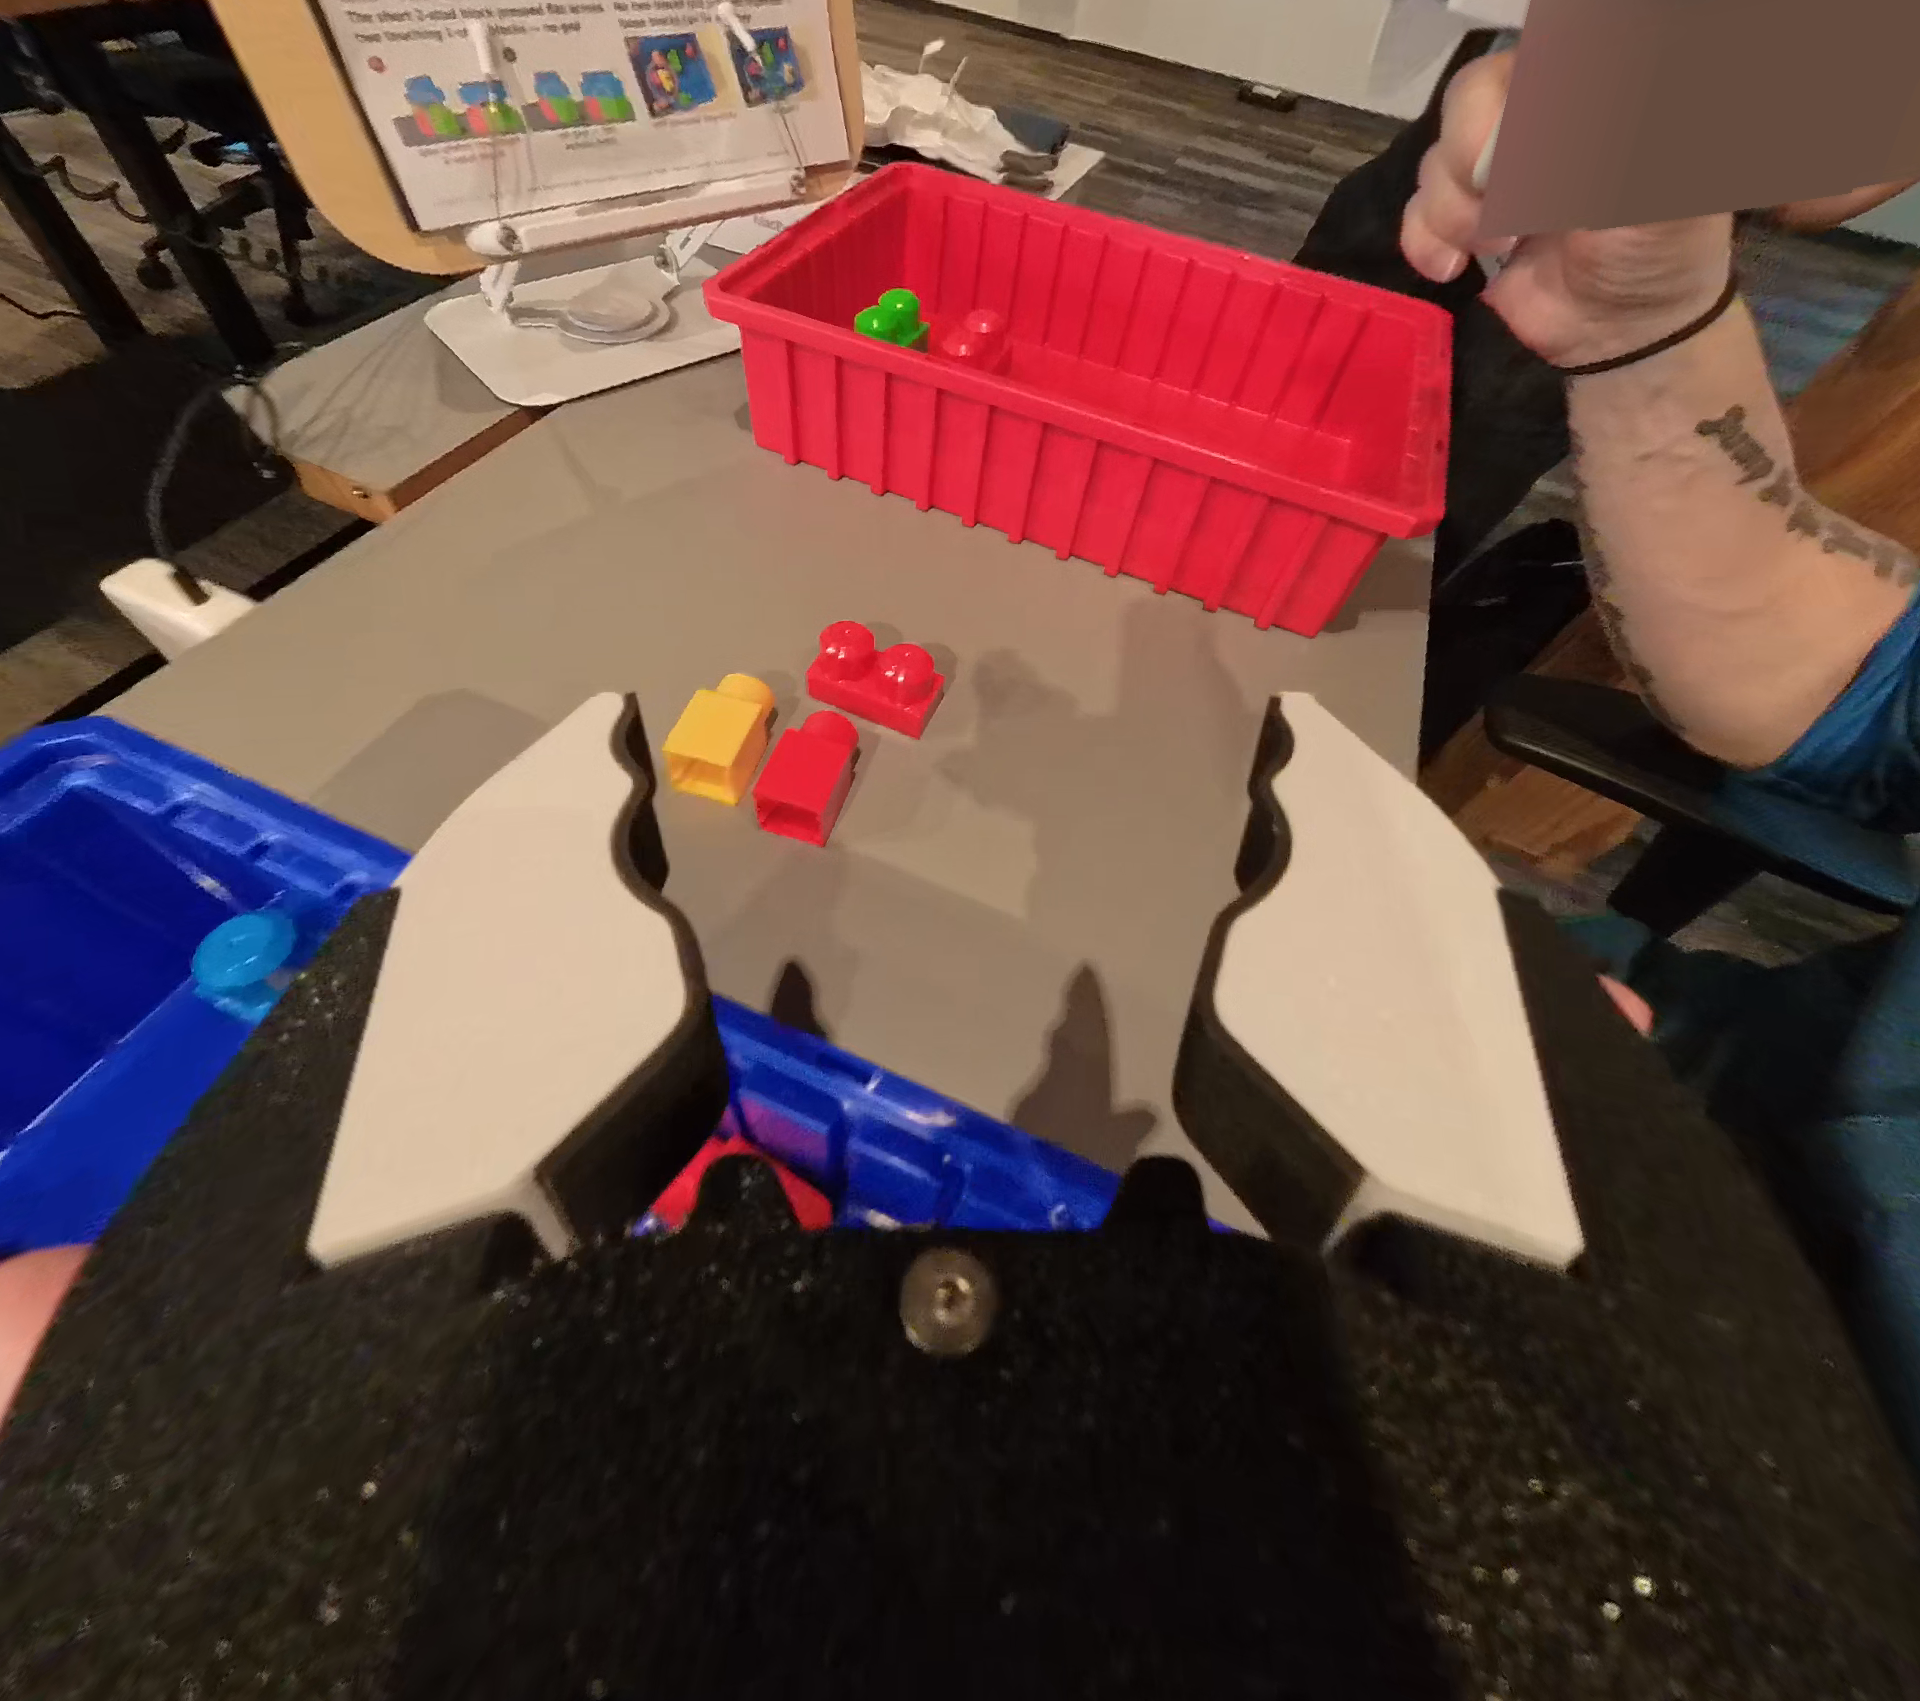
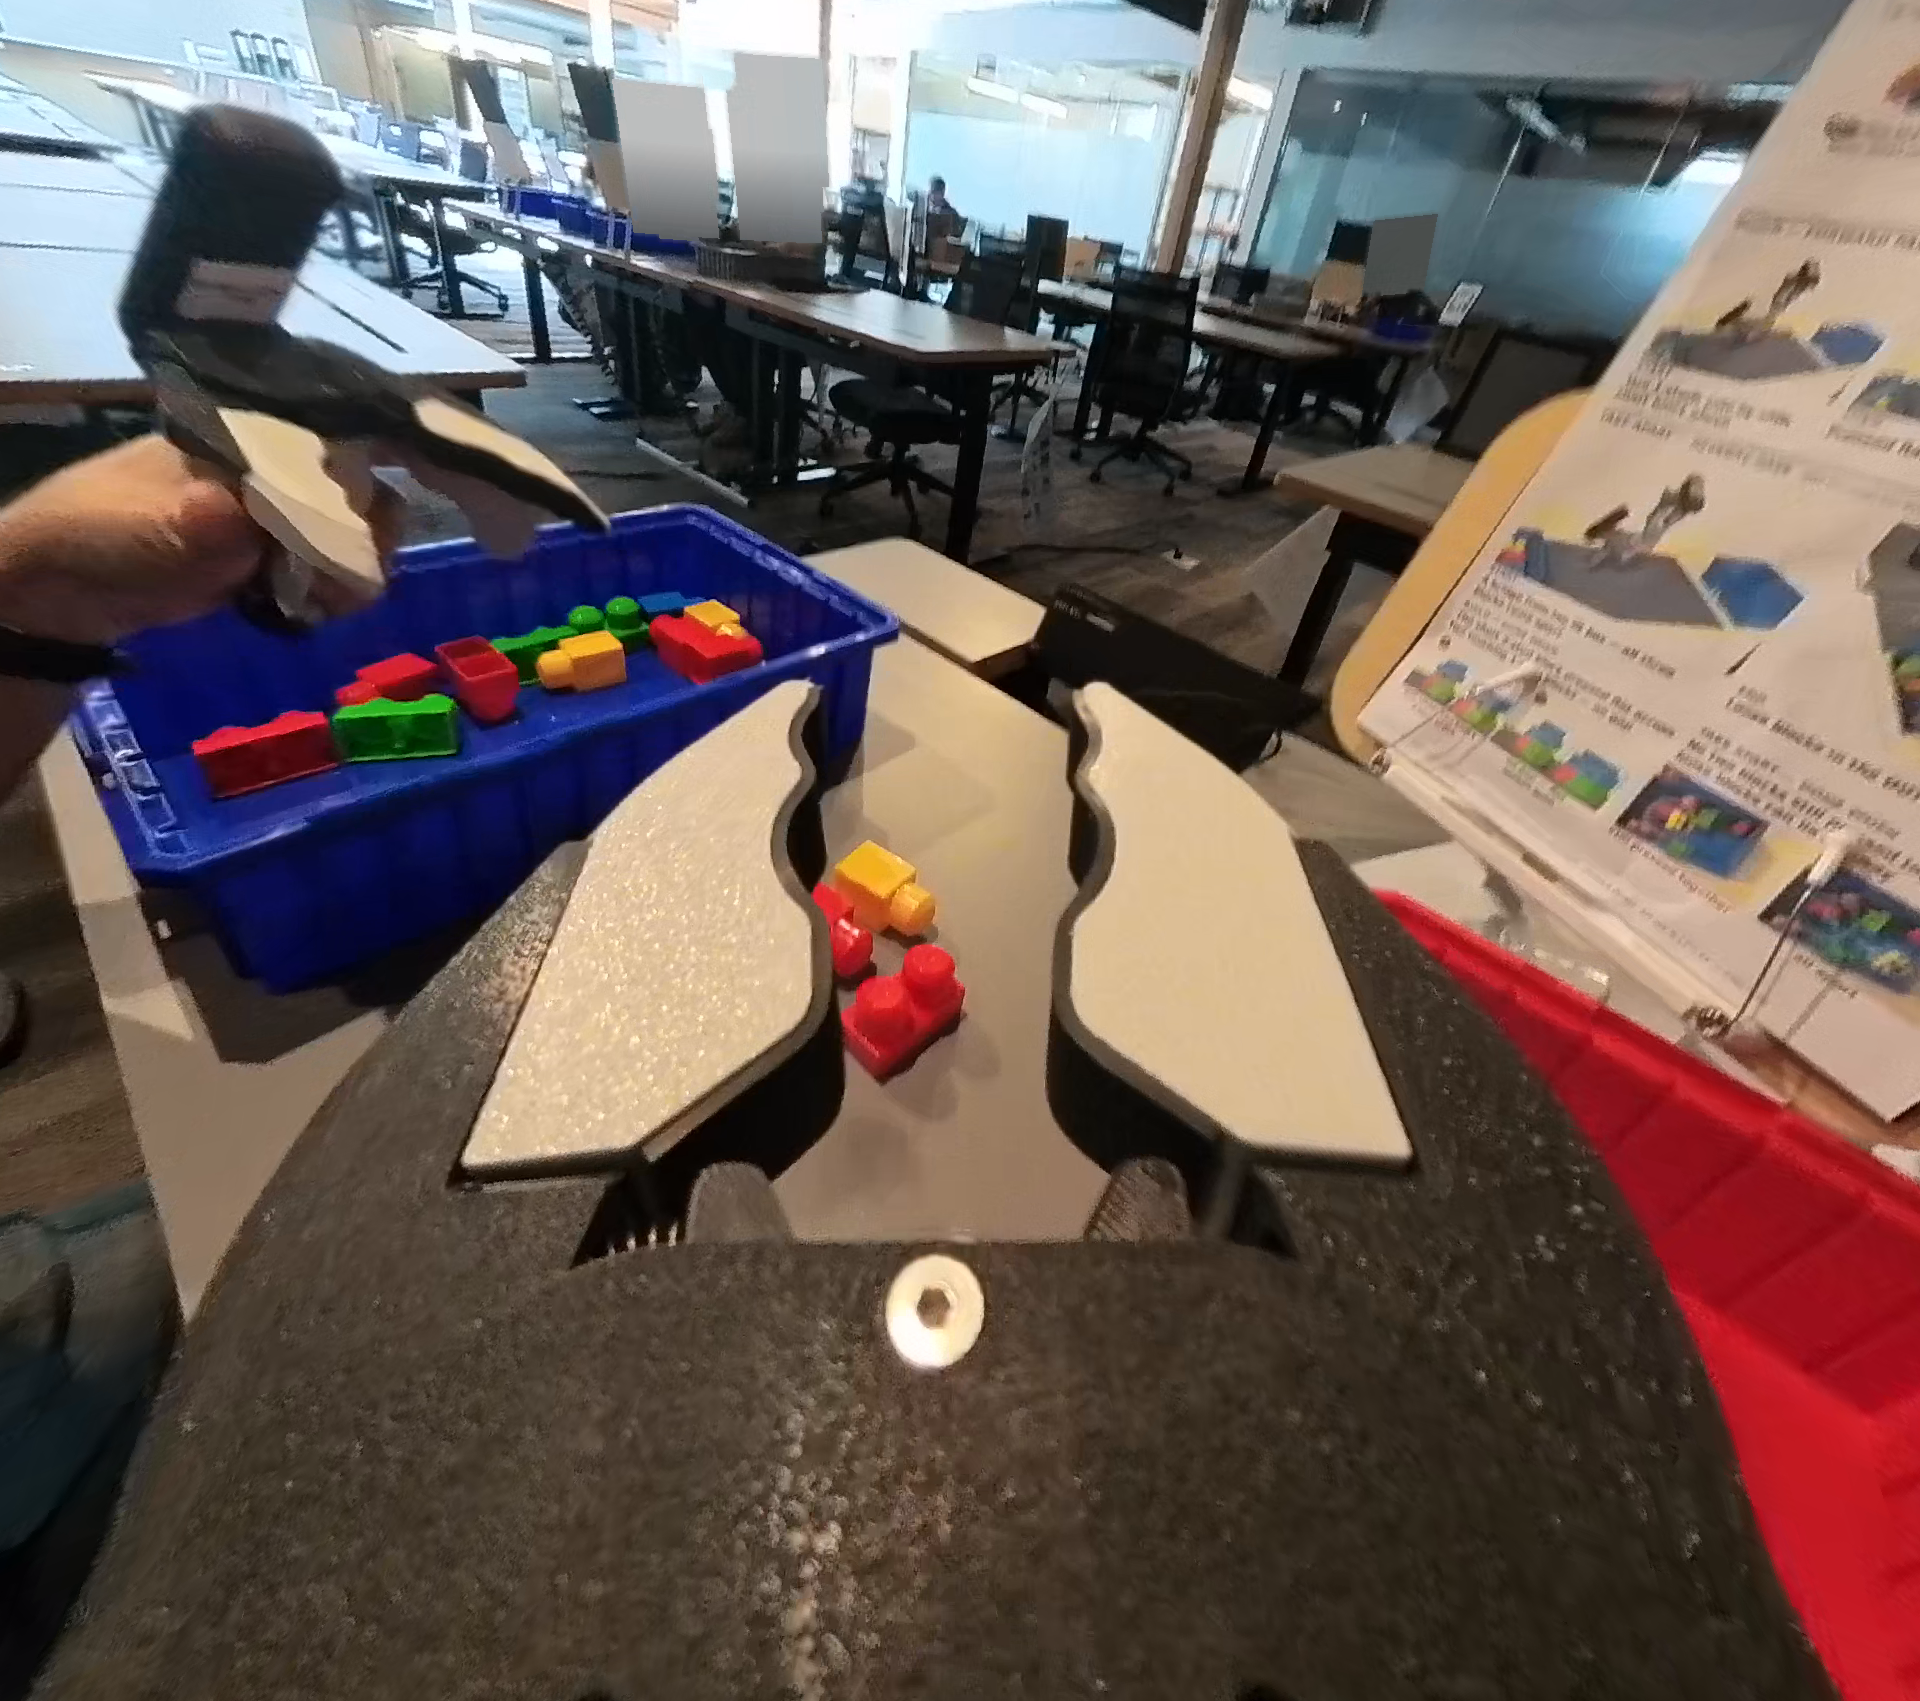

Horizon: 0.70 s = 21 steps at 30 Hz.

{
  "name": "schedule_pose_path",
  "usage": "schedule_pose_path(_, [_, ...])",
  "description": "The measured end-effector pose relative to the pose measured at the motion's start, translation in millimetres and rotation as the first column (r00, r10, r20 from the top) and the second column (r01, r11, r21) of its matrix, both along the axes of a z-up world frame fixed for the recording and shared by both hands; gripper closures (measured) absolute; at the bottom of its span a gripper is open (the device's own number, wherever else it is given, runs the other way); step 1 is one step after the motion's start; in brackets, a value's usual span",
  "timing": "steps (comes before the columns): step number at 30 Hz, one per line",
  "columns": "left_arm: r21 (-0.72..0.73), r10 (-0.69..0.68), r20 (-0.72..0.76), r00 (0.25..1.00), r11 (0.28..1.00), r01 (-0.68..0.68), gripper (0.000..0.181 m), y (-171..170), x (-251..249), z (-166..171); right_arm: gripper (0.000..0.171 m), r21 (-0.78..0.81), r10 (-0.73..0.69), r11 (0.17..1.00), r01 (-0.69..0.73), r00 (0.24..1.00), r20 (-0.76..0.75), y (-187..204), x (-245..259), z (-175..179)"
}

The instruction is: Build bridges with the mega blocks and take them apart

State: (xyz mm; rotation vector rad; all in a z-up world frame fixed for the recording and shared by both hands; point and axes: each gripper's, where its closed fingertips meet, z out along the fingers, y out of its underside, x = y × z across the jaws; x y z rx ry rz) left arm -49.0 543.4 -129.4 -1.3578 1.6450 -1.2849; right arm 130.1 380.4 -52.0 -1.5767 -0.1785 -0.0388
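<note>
I hold two tools over a flat grey table (image 1: 582, 571), both with nothing in them. My left tool (image 1: 951, 778) has its pale fingers spread wide. My right tool (image 2: 940, 804) is also spread, though narrower.

Three loose plastic blocks lie on the table just ahead of both tools. From the left tool, a yellow one-stud block (image 1: 719, 737) sits nearest its left finger, lying on its side with the stud pointing away from me. Touching it, or nearly, is a red one-stud block (image 1: 808, 776), also on its side and lying the same way. Just beyond them a flat red two-stud block (image 1: 876, 677) stands studs up.

From the right tool, the same two-stud block (image 2: 902, 1007) lies directly between the fingers and closest, its long axis running diagonally across the opening. I judge the right tool the better placed to take it.

A blue plastic bin (image 2: 416, 862) of mixed blocks sits under the left tool; a red ribbed plastic bin (image 1: 1091, 467) lies beyond, holding a green block (image 1: 890, 318).
</note>
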Motion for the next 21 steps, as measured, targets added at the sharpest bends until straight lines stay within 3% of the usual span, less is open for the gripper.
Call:
schedule_pose_path(4, [-0.01,0.061,0.103,0.993,0.998,-0.06,0.073,16.7,-30.2,37.1,0.131,-0.134,0.063,0.987,-0.094,0.975,-0.214,10.8,18.0,-33.2])
schedule_pose_path(8, [-0.022,0.129,0.244,0.961,0.992,-0.127,0.073,30.7,-72.7,79.7,0.138,-0.126,0.171,0.958,-0.257,0.867,-0.469,24.2,15.8,-46.9])
schedule_pose_path(12, [-0.02,0.142,0.284,0.948,0.99,-0.143,0.073,33.0,-91.4,91.7,0.143,-0.127,0.147,0.961,-0.244,0.846,-0.513,28.6,20.2,-53.8])
schedule_pose_path(15, [-0.012,0.132,0.272,0.953,0.991,-0.134,0.073,32.1,-89.2,87.8,0.171,-0.107,0.143,0.969,-0.222,0.86,-0.49,23.8,21.1,-50.8])
schedule_pose_path(20, [-0.008,0.094,0.244,0.965,0.995,-0.095,0.073,26.5,-76.7,78.3,0.169,-0.089,0.202,0.955,-0.284,0.838,-0.507,14.2,3.9,-53.0])
schedule_pose_path(21, [-0.004,0.081,0.235,0.969,0.997,-0.083,0.073,23.9,-73.4,75.8,0.156,-0.108,0.209,0.948,-0.3,0.841,-0.499,12.5,-5.7,-57.8])
